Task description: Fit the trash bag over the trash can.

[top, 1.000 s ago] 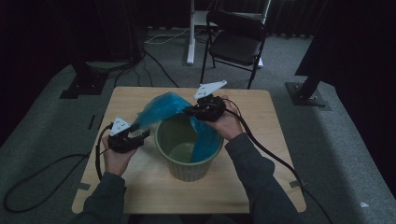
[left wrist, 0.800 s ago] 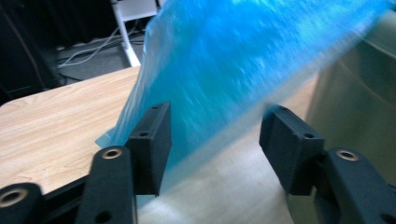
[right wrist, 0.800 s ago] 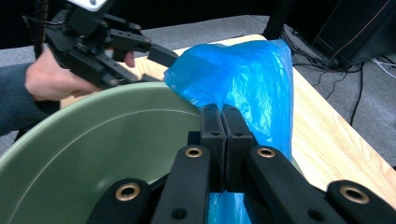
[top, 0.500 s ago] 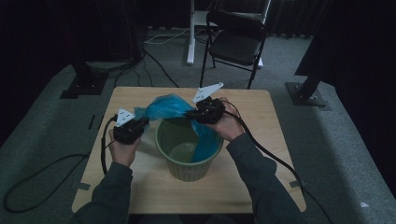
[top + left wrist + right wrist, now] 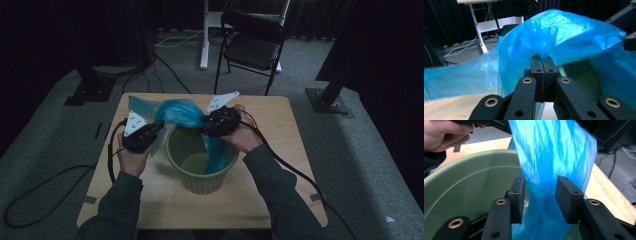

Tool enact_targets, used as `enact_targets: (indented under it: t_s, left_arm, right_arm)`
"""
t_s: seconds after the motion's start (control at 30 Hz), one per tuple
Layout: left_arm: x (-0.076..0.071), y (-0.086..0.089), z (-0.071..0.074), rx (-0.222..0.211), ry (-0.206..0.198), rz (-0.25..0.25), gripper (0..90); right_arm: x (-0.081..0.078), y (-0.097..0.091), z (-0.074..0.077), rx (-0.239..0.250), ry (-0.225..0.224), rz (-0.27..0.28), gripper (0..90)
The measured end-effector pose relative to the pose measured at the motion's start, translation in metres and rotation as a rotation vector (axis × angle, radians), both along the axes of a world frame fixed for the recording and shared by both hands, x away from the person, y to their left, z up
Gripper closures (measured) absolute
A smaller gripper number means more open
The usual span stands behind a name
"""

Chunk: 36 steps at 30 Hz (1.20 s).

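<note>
A green bin (image 5: 200,177) stands mid-table, and a thin blue plastic bag (image 5: 177,111) is draped over its far-left rim and down inside it. My left gripper (image 5: 159,127) sits left of the bin. In its own view the left gripper (image 5: 544,62) is shut on a fold of the bag (image 5: 564,32). My right gripper (image 5: 205,126) hovers over the bin's far rim. Its jaws have just been opening, so the right gripper (image 5: 540,195) stands apart with the bag (image 5: 554,152) hanging loose between the pads above the bin (image 5: 474,177).
The wooden table (image 5: 280,200) has bare room in front of and right of the bin. A black folding chair (image 5: 255,45) stands beyond the far edge. Cables (image 5: 45,185) trail over the grey floor, and dark stand bases (image 5: 330,102) sit at both sides.
My left gripper has risen toward the bin's rim and closed on the bag, lifting that side. The right gripper stayed in place and its jaws have parted from the bag.
</note>
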<state>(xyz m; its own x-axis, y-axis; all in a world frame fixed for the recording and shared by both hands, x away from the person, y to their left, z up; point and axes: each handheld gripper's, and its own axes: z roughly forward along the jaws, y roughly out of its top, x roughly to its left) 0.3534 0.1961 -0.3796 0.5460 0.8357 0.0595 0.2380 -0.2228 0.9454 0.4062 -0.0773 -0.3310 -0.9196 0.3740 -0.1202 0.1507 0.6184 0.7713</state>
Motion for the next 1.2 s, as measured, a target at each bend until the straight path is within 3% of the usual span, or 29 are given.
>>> enact_targets:
  t_s: [0.33,0.53,0.63,0.73,0.83,0.9,1.07,1.2]
  left_arm:
    - [-0.007,-0.010,0.010,0.028,-0.033,-0.040,89.2]
    - [-0.015,-0.015,0.015,0.044,-0.057,-0.055,89.1]
    - [-0.019,-0.016,0.016,0.040,-0.071,-0.068,87.3]
    - [-0.023,-0.013,0.020,0.029,-0.085,-0.058,76.9]
    - [-0.028,-0.003,0.024,0.020,-0.090,-0.045,69.4]
    - [-0.029,0.002,0.027,0.013,-0.093,-0.029,68.4]
    - [-0.027,0.018,0.037,-0.053,-0.096,0.002,67.1]
    - [-0.026,0.021,0.042,-0.064,-0.098,0.014,66.3]
  right_arm:
    - [-0.006,0.018,0.012,0.062,-0.036,0.029,51.3]
    - [-0.010,0.032,0.013,0.050,-0.046,0.041,49.5]
    - [-0.011,0.034,0.011,0.013,-0.055,0.043,72.1]
    - [-0.013,0.034,0.007,-0.036,-0.050,0.048,85.5]
    - [-0.018,0.034,0.005,-0.087,-0.075,0.043,88.8]
    - [-0.022,0.033,0.006,-0.090,-0.087,0.055,89.2]
    - [-0.030,0.034,0.005,-0.117,-0.111,0.071,89.5]
    - [-0.031,0.035,0.004,-0.122,-0.118,0.072,89.6]
